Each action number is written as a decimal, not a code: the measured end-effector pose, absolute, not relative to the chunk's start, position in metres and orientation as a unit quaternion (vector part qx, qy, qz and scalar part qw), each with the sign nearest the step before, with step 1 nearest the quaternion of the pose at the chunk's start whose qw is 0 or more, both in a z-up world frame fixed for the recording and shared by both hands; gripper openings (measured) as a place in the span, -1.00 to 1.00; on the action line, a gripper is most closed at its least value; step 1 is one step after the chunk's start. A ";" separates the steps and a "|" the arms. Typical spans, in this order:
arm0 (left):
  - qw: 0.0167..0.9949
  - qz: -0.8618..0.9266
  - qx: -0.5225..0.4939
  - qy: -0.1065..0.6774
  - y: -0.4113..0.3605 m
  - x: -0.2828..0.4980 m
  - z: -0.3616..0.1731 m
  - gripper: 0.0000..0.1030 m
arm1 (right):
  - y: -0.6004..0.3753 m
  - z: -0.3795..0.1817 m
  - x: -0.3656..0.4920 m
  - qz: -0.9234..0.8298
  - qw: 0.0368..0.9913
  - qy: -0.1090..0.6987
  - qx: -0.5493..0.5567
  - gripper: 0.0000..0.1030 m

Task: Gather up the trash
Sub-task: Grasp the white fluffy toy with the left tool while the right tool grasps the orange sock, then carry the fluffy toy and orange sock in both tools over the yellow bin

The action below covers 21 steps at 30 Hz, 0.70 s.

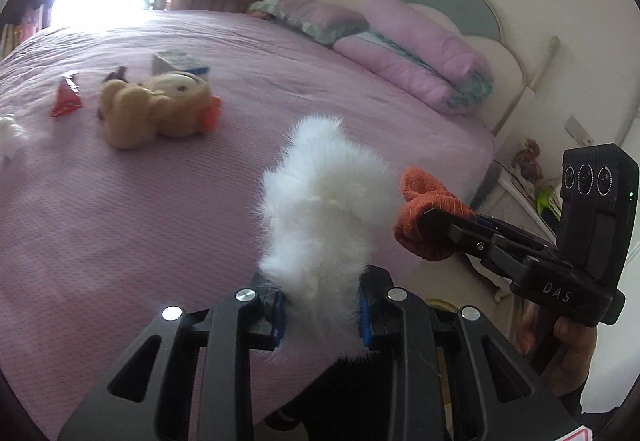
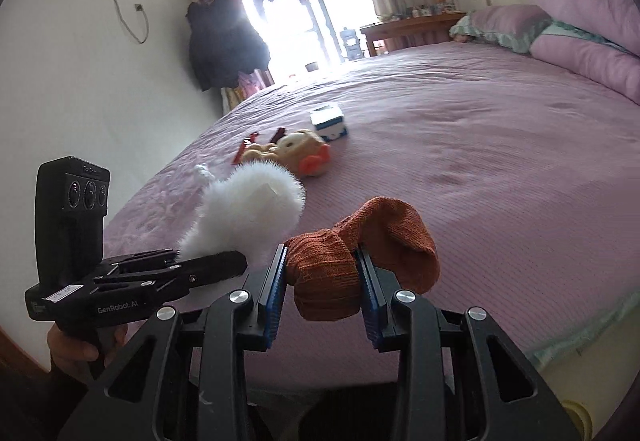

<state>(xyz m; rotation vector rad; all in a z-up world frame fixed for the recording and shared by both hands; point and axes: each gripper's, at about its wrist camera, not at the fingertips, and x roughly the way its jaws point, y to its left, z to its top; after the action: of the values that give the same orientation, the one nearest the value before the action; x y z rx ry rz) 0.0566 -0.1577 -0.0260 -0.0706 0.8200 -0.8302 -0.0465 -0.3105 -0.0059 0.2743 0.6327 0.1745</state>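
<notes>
My left gripper (image 1: 322,307) is shut on a white fluffy item (image 1: 320,201) and holds it above the near edge of the pink bed (image 1: 160,221). My right gripper (image 2: 323,283) is shut on an orange sock (image 2: 360,253), also above the bed's near edge. Each gripper shows in the other's view: the right gripper (image 1: 424,219) with the sock (image 1: 424,213), the left gripper (image 2: 236,265) with the fluffy item (image 2: 248,209). On the bed lie a red wrapper (image 1: 66,99), a white crumpled tissue (image 1: 10,133) and a small blue-white carton (image 2: 328,119).
A tan plush toy (image 1: 160,109) lies mid-bed beside the carton (image 1: 180,63). Pink pillows (image 1: 420,49) lie at the headboard. A wooden desk (image 2: 408,29) stands by the bright balcony door. A nightstand with small items (image 1: 532,177) is right of the bed.
</notes>
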 end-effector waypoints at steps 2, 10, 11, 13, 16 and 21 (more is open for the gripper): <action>0.819 -0.414 -0.018 0.397 -0.183 0.046 -0.034 -0.46 | -0.331 -0.012 -0.070 0.053 0.937 0.312 0.145 -0.37; 0.746 -0.503 0.048 0.434 -0.292 -0.010 -0.073 -0.46 | -0.403 -0.053 -0.150 -0.067 0.920 0.327 0.207 -0.37; 0.738 -0.510 0.053 0.439 -0.302 -0.016 -0.078 -0.46 | -0.409 -0.059 -0.158 -0.078 0.916 0.329 0.215 -0.37; 0.719 -0.526 0.068 0.450 -0.325 -0.029 -0.089 -0.46 | -0.422 -0.070 -0.177 -0.105 0.909 0.333 0.229 -0.37; 0.694 -0.543 0.090 0.463 -0.356 -0.046 -0.105 -0.46 | -0.442 -0.087 -0.208 -0.137 0.897 0.338 0.251 -0.37; 0.669 -0.548 0.125 0.487 -0.399 -0.066 -0.136 -0.46 | -0.463 -0.108 -0.242 -0.177 0.879 0.343 0.279 -0.37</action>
<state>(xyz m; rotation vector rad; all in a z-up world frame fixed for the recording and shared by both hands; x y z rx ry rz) -0.0661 -0.3993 -0.1362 0.2820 1.0973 -1.2348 -0.2420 -0.4628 -0.1075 0.5824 0.7151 -0.3688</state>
